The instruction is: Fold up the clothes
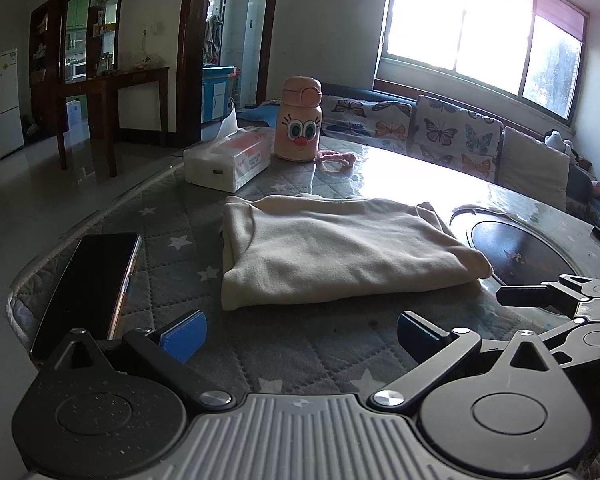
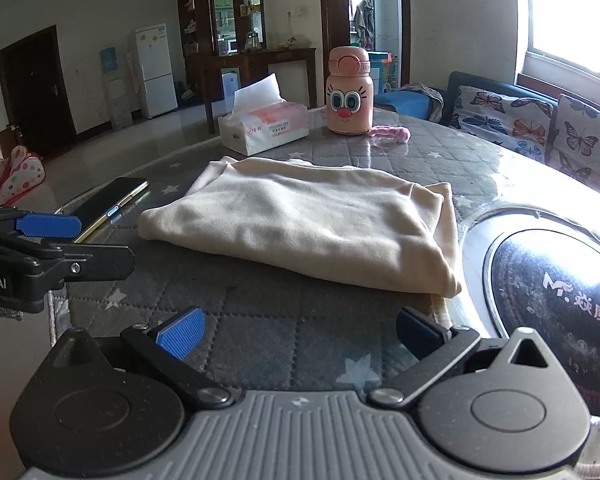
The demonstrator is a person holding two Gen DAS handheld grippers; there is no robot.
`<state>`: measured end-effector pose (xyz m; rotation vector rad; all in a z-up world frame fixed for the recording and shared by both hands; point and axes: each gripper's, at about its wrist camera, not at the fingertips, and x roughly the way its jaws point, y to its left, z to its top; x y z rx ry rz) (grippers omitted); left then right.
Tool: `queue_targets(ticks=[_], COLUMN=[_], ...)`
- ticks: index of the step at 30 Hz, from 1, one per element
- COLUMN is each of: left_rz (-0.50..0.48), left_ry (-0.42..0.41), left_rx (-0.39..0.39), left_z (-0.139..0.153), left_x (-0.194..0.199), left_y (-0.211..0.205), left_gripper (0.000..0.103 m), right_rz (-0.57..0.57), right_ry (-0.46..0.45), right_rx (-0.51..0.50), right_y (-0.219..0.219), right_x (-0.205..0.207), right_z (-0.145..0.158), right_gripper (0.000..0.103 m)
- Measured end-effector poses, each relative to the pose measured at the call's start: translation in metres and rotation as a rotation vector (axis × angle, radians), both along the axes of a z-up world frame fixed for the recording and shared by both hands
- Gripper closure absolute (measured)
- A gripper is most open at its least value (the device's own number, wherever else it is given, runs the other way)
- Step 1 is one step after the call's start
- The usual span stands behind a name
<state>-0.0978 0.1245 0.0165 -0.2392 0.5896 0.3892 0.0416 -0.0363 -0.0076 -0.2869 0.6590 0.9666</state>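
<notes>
Through the left wrist camera I see my left gripper (image 1: 302, 330) with its blue pads spread wide and nothing between them, hanging just short of the cream garment (image 1: 340, 252). The garment lies folded flat on the quilted star-pattern table cover (image 1: 172, 216), its long axis running left to right across my view, the thick folded edge facing me. Left of the garment lies a dark phone (image 1: 86, 292); behind it stand a tissue pack (image 1: 226, 162) and a pink bottle (image 1: 299, 120) with a cartoon face. The right gripper (image 1: 540, 296) pokes in at the garment's right, over a dark round plate (image 1: 524, 252). Through the right wrist camera, my right gripper (image 2: 300, 332) is likewise spread and empty, just short of the garment (image 2: 300, 228), whose long axis runs from near right to far left. The plate (image 2: 556, 280) right of the garment carries white writing starting "M". The left gripper (image 2: 48, 228), left of the garment, reads "oot.AI", cut off.
</notes>
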Motion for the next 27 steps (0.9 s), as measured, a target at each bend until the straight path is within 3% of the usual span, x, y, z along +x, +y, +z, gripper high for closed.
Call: queue_targets(ticks=[27], left_rz=[-0.006], left_ry=[0.0], left_rx=[0.024], left_z=[0.001], left_x=[-0.019], left_y=[-0.032], left_gripper=[0.0], right_rz=[-0.016], right_ry=[0.014], right_rx=[0.031], right_y=[-0.019], right_x=[-0.03], right_z=[0.002], right_gripper=[0.0])
